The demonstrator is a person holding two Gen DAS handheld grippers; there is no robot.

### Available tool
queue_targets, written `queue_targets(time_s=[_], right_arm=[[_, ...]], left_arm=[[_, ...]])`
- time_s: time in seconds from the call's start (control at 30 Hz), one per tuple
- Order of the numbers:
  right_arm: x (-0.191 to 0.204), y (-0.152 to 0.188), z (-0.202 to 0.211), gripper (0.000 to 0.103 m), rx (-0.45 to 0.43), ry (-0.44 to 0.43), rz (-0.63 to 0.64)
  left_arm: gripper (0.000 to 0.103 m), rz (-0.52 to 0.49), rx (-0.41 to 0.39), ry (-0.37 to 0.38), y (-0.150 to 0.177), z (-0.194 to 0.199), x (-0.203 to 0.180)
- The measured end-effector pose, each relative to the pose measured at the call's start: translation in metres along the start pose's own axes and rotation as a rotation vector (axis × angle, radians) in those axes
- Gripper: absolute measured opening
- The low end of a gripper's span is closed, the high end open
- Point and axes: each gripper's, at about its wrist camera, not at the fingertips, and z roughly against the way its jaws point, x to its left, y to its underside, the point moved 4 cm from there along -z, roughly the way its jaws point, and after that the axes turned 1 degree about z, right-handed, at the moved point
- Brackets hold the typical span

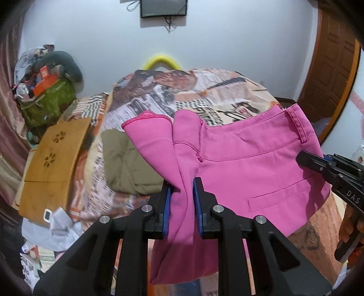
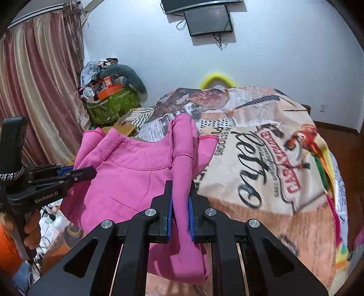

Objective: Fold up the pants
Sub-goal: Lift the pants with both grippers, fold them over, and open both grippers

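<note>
Pink pants point(image 1: 250, 164): bunched folds pinched by left gripper point(image 1: 182, 200) and right gripper point(image 2: 180, 205), above patterned bedspread point(image 2: 261, 159); olive garment point(image 1: 129, 164) alongside.

Pale walls point(image 2: 284, 45) carry a dark screen point(image 2: 208, 20); striped curtains point(image 2: 38, 79) and perhaps a wooden door point(image 1: 329, 75).

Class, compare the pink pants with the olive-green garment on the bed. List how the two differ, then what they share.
The pink pants are held up, clamped in both claws; the olive-green garment lies untouched on the printed bedspread. The pink pants hang loose and bunched; the olive-green garment is a flat folded bundle. Both are plain, single-colour cloth.
</note>
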Motion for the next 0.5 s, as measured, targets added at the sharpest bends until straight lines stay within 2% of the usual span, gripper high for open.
queue_targets(time_s=[0.5], right_arm=[[0.022,-0.041,-0.105,0.01,0.035,-0.026,0.042]], left_arm=[[0.017,0.055,0.038,-0.117,-0.042,-0.083,0.076]])
